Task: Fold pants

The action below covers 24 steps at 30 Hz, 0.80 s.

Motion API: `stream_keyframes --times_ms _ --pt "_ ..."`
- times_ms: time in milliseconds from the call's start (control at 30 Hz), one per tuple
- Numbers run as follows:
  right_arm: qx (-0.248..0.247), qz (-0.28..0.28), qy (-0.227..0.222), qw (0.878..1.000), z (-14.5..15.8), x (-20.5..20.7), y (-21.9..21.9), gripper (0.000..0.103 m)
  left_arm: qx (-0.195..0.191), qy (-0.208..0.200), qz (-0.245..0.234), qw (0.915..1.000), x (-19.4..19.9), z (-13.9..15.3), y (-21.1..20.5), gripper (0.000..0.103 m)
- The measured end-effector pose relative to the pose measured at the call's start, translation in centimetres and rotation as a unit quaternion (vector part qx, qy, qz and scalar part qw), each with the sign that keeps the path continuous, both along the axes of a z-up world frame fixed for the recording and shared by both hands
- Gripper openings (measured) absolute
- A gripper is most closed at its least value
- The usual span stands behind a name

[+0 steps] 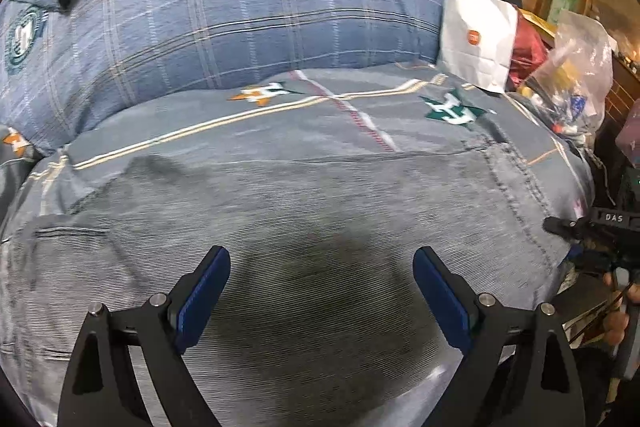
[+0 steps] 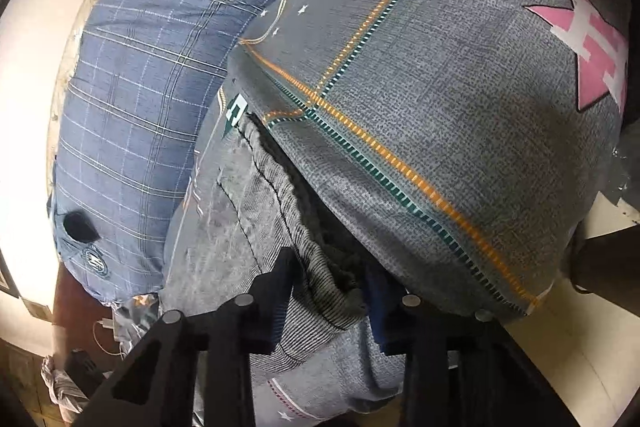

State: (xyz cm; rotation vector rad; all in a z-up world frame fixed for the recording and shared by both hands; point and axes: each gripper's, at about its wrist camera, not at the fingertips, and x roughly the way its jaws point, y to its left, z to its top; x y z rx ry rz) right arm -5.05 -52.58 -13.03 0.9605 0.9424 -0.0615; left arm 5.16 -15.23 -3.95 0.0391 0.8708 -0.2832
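Grey ribbed pants (image 1: 320, 227) lie spread flat on the bed, a stitched seam running down their right side. My left gripper (image 1: 321, 259) hovers just above their middle, blue pads wide apart and nothing between them, so it is open. At the pants' right edge sits my right gripper (image 1: 568, 239), a person's hand (image 1: 616, 323) behind it. In the right wrist view the pants (image 2: 272, 211) show a dark fleecy lining at their edge. A bunched fold of that edge fills the gap between the fingers of the right gripper (image 2: 330, 267), which is shut on it.
A blue plaid pillow (image 1: 240, 7) lies at the far side of the bed. The grey patterned sheet (image 1: 360, 115) lies under the pants. A bulky grey quilt (image 2: 440, 107) rises right beside the held edge. A white paper bag (image 1: 476, 35) and plastic bags (image 1: 576, 67) crowd the right.
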Motion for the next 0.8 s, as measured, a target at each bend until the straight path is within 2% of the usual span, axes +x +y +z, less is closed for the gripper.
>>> stream_keyframes --times_ms 67,133,200,233,300,367,433,500,567,600,733,800 --pt "-0.034 0.012 0.008 0.999 0.6 0.3 0.7 0.034 0.023 -0.013 -0.001 0.9997 0.0 -0.3 -1.5 0.093" --pt "-0.067 0.023 0.015 0.997 1.3 0.6 1.5 0.034 0.07 -0.011 0.004 0.9975 0.4 -1.4 -2.6 0.093" --pt "-0.094 0.043 0.027 0.994 1.6 0.9 2.3 0.041 0.124 0.014 0.005 0.9922 1.4 -3.3 -3.6 0.093" --pt "-0.096 0.047 0.035 0.994 1.4 1.0 2.4 0.05 0.14 0.032 0.003 0.9896 1.9 -4.3 -3.7 0.094" --pt "-0.092 0.051 0.03 0.994 1.4 1.0 2.4 0.052 0.124 0.025 0.006 0.992 1.7 -3.6 -3.2 0.093" --pt "-0.103 0.059 0.032 0.992 1.5 1.2 2.7 0.05 0.112 0.0 0.004 0.9936 1.0 -1.8 -2.6 0.093" --pt "-0.114 0.053 0.039 0.991 1.6 1.3 2.7 0.031 0.122 -0.032 -0.003 0.992 -0.1 -0.6 -1.9 0.093" --pt "-0.122 0.058 0.041 0.99 1.7 1.5 3.0 0.029 0.138 -0.022 0.009 0.9901 -0.2 -1.5 -1.4 0.093" --pt "-0.147 0.064 0.045 0.986 2.4 1.7 3.9 0.026 0.177 0.031 0.01 0.9836 1.2 -4.5 -1.6 0.095" --pt "-0.16 0.066 0.045 0.984 3.0 1.8 4.5 0.025 0.166 0.021 0.015 0.9858 1.4 -4.7 -1.4 0.097" --pt "-0.231 0.084 0.027 0.969 7.3 1.7 7.2 0.025 0.191 0.011 0.012 0.9815 1.5 -4.4 -2.0 0.097" --pt "-0.266 0.097 0.008 0.959 10.1 1.7 9.4 0.025 0.182 0.01 0.013 0.9832 1.5 -4.3 -1.7 0.097"
